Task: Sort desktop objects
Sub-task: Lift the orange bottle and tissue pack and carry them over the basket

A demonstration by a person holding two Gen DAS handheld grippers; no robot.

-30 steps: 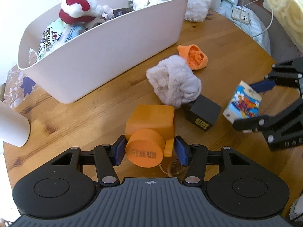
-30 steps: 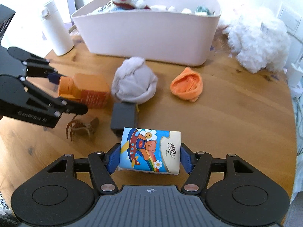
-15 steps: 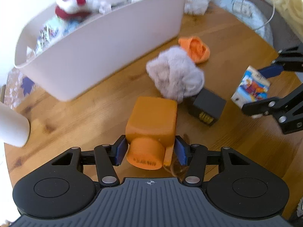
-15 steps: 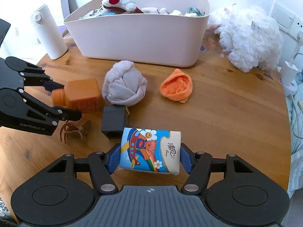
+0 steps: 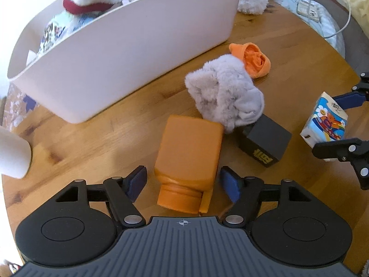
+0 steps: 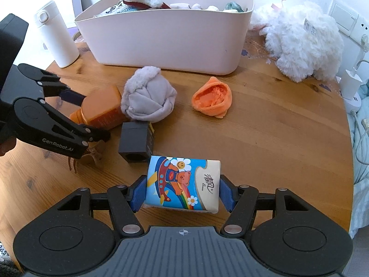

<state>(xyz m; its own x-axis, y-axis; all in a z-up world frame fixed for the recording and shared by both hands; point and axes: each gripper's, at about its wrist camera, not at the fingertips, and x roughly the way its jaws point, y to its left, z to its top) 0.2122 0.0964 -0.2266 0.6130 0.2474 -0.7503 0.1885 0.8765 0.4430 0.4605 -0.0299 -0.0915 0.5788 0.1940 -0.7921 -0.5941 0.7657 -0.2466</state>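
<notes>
From the left wrist view we see the left gripper (image 5: 183, 181) low over the wooden table (image 5: 288, 53), its jaws opening. The orange bottle (image 5: 189, 152) lies on its side between the two blue pads, cap end toward the camera, and there is a clear gap on either side, so neither pad presses on it. Just past the bottle's far end sits the grey fluffy sock ball (image 5: 224, 94), touching or nearly touching the bottle's corner. A black box (image 5: 265, 140) stands right of the bottle, tucked under the grey ball's edge. An orange sock ball (image 5: 252, 57) lies behind the grey one. The white bin (image 5: 129, 53) stands well beyond, filled with soft things. At the right edge the right gripper (image 5: 332, 122) holds the tissue pack (image 5: 324, 120).

From the right wrist view we find the right gripper (image 6: 183, 192) clamped on the tissue pack (image 6: 182, 185), both pads flat against its short ends; the pack seems lifted just above the table (image 6: 276, 138), though we cannot be sure of that from this angle. The black box (image 6: 133, 143) sits just beyond the pack, to the left. Farther left, the left gripper (image 6: 92, 117) straddles the orange bottle (image 6: 101, 109). A brown hair claw (image 6: 90, 157) lies partly under its near finger.
</notes>
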